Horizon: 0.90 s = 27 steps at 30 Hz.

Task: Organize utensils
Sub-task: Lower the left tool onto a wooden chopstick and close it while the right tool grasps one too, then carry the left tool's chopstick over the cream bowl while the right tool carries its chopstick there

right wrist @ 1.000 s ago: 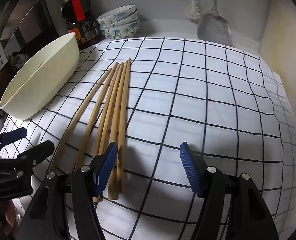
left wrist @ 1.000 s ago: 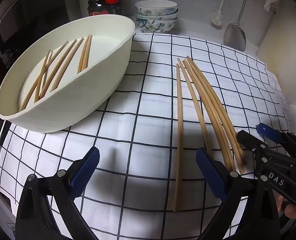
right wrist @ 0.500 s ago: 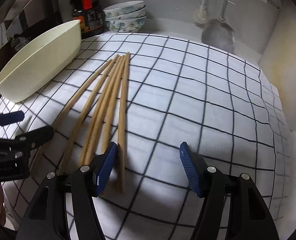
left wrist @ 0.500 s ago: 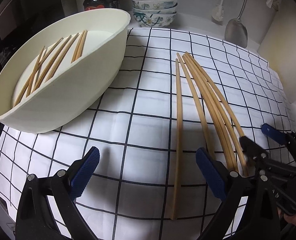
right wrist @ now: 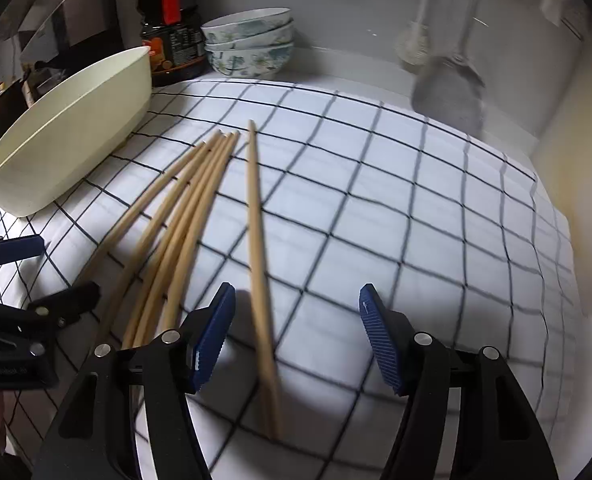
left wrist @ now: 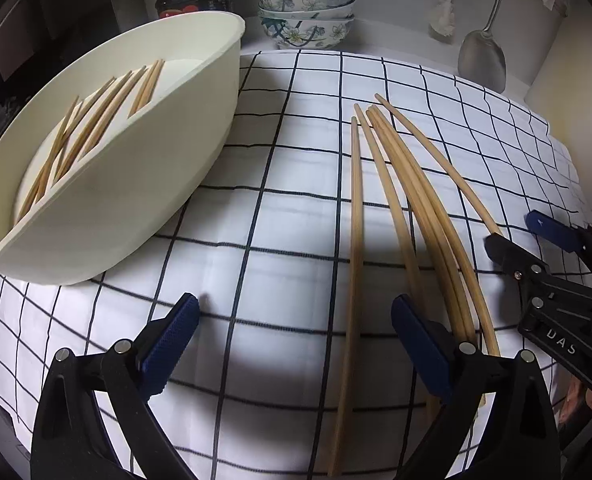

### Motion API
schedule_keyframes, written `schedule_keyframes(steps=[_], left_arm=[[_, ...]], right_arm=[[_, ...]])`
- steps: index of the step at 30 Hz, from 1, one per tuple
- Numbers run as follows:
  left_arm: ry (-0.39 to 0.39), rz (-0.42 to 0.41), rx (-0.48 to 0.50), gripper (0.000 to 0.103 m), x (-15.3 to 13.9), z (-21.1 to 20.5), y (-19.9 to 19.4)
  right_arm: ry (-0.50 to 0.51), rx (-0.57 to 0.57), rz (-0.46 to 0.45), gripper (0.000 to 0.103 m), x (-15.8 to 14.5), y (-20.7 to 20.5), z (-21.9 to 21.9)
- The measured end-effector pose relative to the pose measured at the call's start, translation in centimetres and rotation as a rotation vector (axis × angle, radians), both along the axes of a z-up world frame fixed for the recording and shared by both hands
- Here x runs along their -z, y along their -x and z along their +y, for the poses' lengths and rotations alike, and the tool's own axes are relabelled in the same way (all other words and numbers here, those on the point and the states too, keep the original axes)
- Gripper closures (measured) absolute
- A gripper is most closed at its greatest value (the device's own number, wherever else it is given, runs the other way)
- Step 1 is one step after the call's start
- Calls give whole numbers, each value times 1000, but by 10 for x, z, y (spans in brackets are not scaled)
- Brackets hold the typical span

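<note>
Bamboo chopsticks [left wrist: 412,216] lie loose on the checked cloth [left wrist: 296,216] in the middle of the counter, one chopstick [right wrist: 257,256] apart from the bunch. More chopsticks [left wrist: 95,124] rest inside the cream oval basin [left wrist: 143,184] at the cloth's far left corner. Left gripper [left wrist: 291,340] is spread wide over the cloth, holding nothing. Right gripper [right wrist: 296,332], equally wide apart, straddles the lone chopstick without touching it. Stacked floral bowls [left wrist: 306,12] sit beyond the cloth's far edge.

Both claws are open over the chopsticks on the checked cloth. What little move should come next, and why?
Probably the right gripper should close. One chopstick lies apart from the bundle, its near end between the open fingers, so it looks ready to be picked up and join those already in the cream bowl.
</note>
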<state>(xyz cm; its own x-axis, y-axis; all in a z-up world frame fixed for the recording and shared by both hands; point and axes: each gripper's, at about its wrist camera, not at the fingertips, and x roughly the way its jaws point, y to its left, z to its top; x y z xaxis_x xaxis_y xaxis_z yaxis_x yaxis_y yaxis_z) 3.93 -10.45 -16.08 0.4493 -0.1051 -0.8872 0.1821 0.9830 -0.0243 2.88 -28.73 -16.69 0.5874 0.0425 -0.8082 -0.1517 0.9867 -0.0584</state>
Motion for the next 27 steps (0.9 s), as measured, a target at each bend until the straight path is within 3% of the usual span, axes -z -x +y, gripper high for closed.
schedule_keyframes(steps=[1, 5, 10, 11, 13, 18, 27], left_arm=[[-4, -3, -1, 15, 0, -1, -1], [-4, -30, 11, 30, -4, -4, -4], [7, -41, 40, 66, -8, -9, -3], [8, -42, 43, 72, -9, -10, -3], [22, -31, 55, 96, -9, -12, -3], [41, -3, 75, 96, -13, -12, 2], [88, -84, 98, 96, -80, 4, 28]], right_arm=[[-1, -7, -2, 42, 0, -2, 1], [-29, -50, -7, 66, 0, -10, 8], [-9, -88, -4, 96, -1, -11, 20], [-2, -87, -2, 96, -1, -11, 22], [-13, -77, 3, 97, -1, -9, 21], [-60, -26, 20, 97, -4, 1, 14], [-162, 29, -52, 97, -52, 36, 5]])
